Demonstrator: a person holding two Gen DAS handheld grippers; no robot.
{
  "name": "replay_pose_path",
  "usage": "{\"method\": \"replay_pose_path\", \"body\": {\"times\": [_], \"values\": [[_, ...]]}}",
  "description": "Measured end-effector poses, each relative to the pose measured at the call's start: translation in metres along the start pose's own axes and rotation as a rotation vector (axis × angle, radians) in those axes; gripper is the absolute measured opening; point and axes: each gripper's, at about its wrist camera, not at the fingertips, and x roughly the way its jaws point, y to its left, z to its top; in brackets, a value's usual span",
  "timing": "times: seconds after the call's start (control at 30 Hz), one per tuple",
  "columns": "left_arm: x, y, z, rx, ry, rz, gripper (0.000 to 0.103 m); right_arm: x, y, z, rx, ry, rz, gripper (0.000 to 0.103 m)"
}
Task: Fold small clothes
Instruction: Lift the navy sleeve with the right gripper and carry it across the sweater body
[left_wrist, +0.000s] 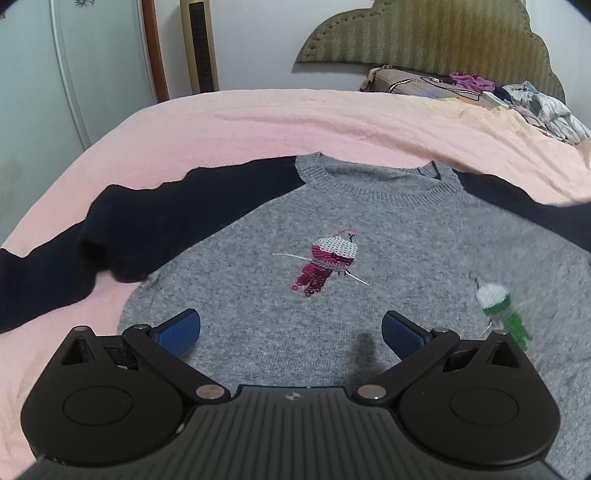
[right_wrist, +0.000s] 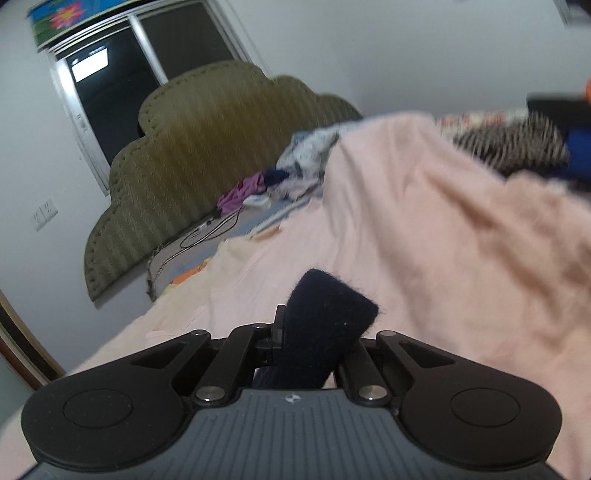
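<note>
A small grey knit sweater (left_wrist: 280, 306) with navy sleeves lies face up on the pink bedspread (left_wrist: 221, 125). It has a red sequin figure (left_wrist: 328, 266) and a green one (left_wrist: 502, 306). Its left navy sleeve (left_wrist: 74, 266) lies spread to the left. My left gripper (left_wrist: 291, 332) is open and empty just above the sweater's lower front. My right gripper (right_wrist: 317, 332) is shut on a navy sleeve end (right_wrist: 325, 325), held up above the pink bedspread (right_wrist: 424, 240). Its fingertips are hidden by the cloth.
An olive padded headboard (left_wrist: 424, 37) stands at the back, also in the right wrist view (right_wrist: 192, 166). A pile of loose clothes (left_wrist: 535, 107) and a cable lie near it (right_wrist: 288, 177). A window (right_wrist: 122, 81) is on the far wall.
</note>
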Motion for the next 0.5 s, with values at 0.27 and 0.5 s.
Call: {"method": "replay_pose_path", "body": {"times": [0.27,0.5], "values": [[0.005,0.000,0.000,0.004,0.009,0.010,0.103,-0.056,0.106,-0.063,-0.385,-0.074,0.071,0.006],[0.002,0.006,-0.002,-0.008,0.001,0.005,0.103,-0.090,0.207,-0.129,-0.631,-0.044,0.226,0.006]]}}
